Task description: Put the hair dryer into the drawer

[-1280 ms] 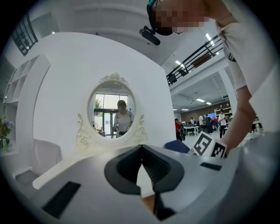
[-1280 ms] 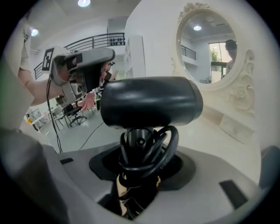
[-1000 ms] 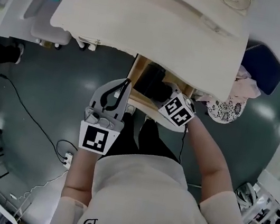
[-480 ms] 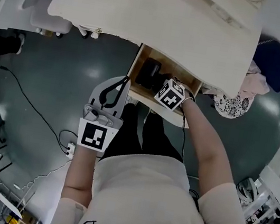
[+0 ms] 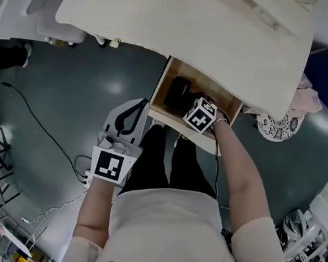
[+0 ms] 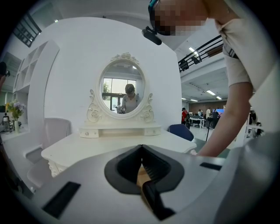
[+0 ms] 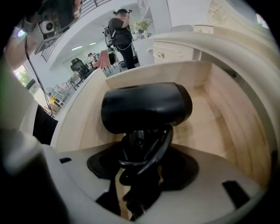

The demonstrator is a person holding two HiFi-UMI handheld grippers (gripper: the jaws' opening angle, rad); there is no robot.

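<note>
Handle of black plastic hair dryer [image 7: 146,107] between the right gripper [image 7: 142,148]'s opening fingers, inside pale wooden drawer [image 7: 218,113]; left gripper [image 6: 141,151]'s fingers together, empty.

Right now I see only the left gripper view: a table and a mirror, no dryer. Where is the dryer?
Observer: In the head view, the dryer is inside the open drawer.
Operator: Does the right claw hold it?
Observer: In the right gripper view, the right claw is opening, with the handle and the cord between its jaws.
Operator: Where is my left claw?
Observer: The left claw is outside the drawer, by its left front corner.
</note>
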